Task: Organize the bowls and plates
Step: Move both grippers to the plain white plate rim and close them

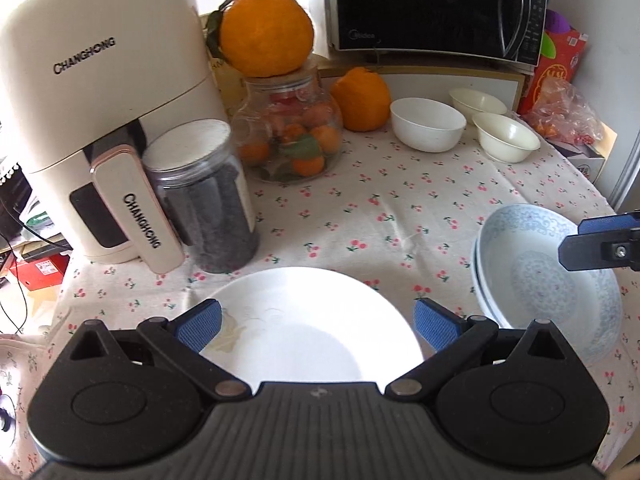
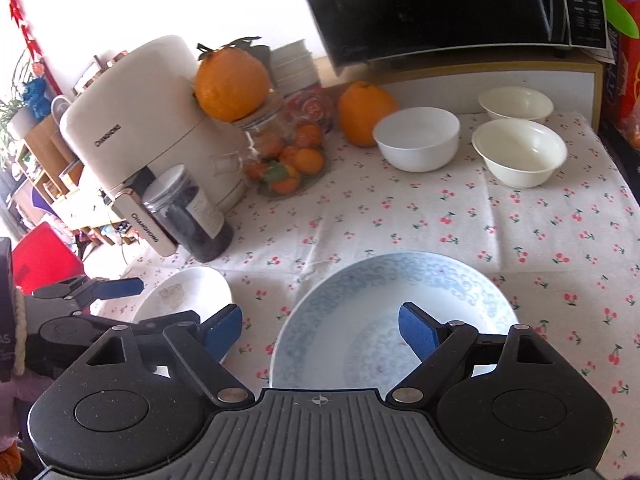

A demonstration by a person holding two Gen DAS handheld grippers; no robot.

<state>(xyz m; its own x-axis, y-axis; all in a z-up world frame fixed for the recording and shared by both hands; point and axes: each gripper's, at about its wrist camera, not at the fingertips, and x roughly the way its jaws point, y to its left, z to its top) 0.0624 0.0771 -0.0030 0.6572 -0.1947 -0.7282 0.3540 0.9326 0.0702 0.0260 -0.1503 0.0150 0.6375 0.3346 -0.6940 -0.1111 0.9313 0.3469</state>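
Left wrist view: CHANGHONG reads on the cream appliance (image 1: 100,128) at 10 o'clock, Midea on the microwave (image 1: 436,8) at 1. The left gripper (image 1: 316,326) hangs spread wide over the white plate (image 1: 312,320) — nothing held. Blue-patterned plates (image 1: 552,280) lie at 3 o'clock.

Right wrist view: the right gripper (image 2: 320,330) gapes empty above those patterned plates; three bowls (image 2: 418,138) sit at 12 to 1 on the cherry-print cloth (image 2: 400,216).

A cherry-print table (image 1: 380,216) carried a white plate (image 1: 312,328) under the left gripper (image 1: 316,326), bowls (image 1: 428,124) far ahead.
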